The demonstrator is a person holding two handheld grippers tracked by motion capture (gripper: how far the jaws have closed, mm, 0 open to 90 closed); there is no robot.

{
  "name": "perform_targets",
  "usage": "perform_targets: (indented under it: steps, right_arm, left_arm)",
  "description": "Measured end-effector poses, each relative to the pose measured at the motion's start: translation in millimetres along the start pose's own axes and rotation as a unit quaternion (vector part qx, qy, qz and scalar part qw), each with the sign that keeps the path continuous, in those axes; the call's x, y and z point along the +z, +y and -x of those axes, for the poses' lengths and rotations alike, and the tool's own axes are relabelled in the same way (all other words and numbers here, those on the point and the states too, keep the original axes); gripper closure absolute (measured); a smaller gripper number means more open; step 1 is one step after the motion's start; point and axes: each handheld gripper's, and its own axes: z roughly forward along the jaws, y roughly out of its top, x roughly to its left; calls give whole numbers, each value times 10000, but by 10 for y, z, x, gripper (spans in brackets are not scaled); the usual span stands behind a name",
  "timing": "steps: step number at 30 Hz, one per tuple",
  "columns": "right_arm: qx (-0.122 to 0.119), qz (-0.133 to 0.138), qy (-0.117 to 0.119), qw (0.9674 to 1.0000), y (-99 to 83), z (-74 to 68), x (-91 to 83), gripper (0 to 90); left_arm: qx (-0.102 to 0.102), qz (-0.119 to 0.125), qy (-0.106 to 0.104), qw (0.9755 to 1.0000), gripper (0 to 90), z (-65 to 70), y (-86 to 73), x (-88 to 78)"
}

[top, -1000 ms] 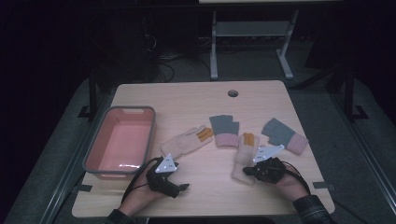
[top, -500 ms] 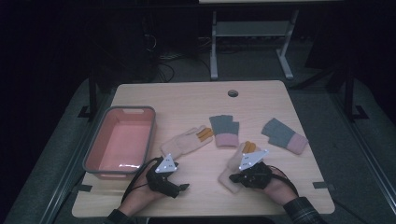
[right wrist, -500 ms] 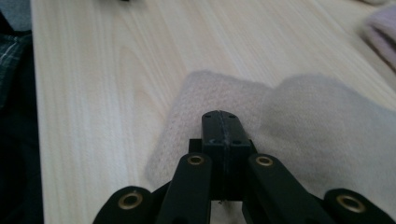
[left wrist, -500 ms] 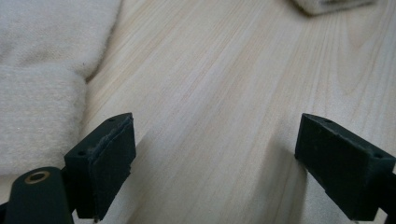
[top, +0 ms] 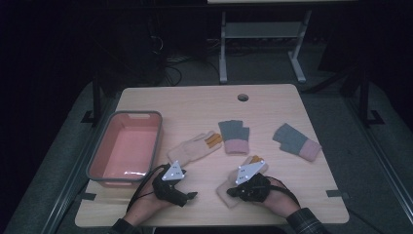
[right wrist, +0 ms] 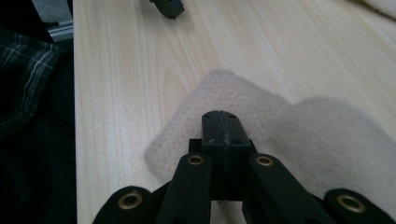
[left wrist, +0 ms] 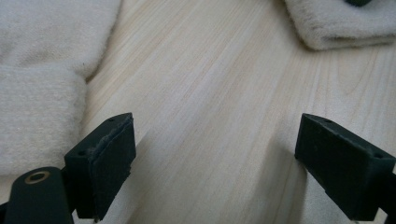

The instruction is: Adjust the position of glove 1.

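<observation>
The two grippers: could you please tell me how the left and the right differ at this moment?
The left gripper stands open with bare table between its jaws, while the right gripper is shut. The left lies beside a cream glove without touching it; the right sits over the other cream glove, though a pinch on it cannot be told. Both have black jaws and stay low at the table's near edge.

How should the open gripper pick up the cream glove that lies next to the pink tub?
Probably by the cuff. The cream glove lies flat, its cuff end nearest the left gripper and its orange-tipped fingers pointing away. So come from the person's side, low over the table, and pinch the thick ribbed cuff edge, which gives the open jaws more to bite than the thin fingers.
</observation>
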Motion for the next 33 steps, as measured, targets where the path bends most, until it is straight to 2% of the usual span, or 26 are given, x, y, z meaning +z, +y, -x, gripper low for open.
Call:
perform_targets:
  steps: [2,3,6,8,12,14,16,17,19,22,29,33]
  right_arm:
    - [56,81,-7,10000,-14,26,-44,885]
    - [219,224,-76,9995,-51,68,-130,879]
    - [273,253,-203,9991,-85,105,-198,879]
    - [444,301,-326,9980,-122,156,-275,879]
    - [744,444,-735,9935,-212,345,-422,885]
    - [844,420,-926,9912,-247,433,-455,887]
    - [1006,353,-1176,9873,-298,547,-468,894]
    - [1041,335,-1222,9865,-311,577,-463,894]
    - [1145,218,-1252,9853,-341,642,-427,899]
    - [1111,5,-1196,9866,-364,679,-339,900]
    - [1024,-46,-1018,9895,-301,549,-245,900]
    - [926,-55,-1016,9905,-265,502,-225,900]
  left_arm:
    - [8,-8,0,10000,117,-1,0,-1]
    - [17,-14,0,10000,117,-3,1,-2]
    - [11,-14,1,10000,117,-2,1,-3]
    - [7,-18,0,10000,117,-1,1,-4]
    - [-1,-1,1,10000,117,0,1,-1]
    - [7,-9,-1,10000,117,-1,1,-2]
    - [9,-8,0,10000,117,-1,0,-1]
    - [7,-7,0,10000,117,-1,0,-1]
    - [0,-3,-2,10000,117,-1,0,0]
    - [2,-2,-1,10000,117,0,0,0]
    - [6,-6,0,10000,117,-1,0,-1]
    - [2,-3,0,10000,117,0,0,0]
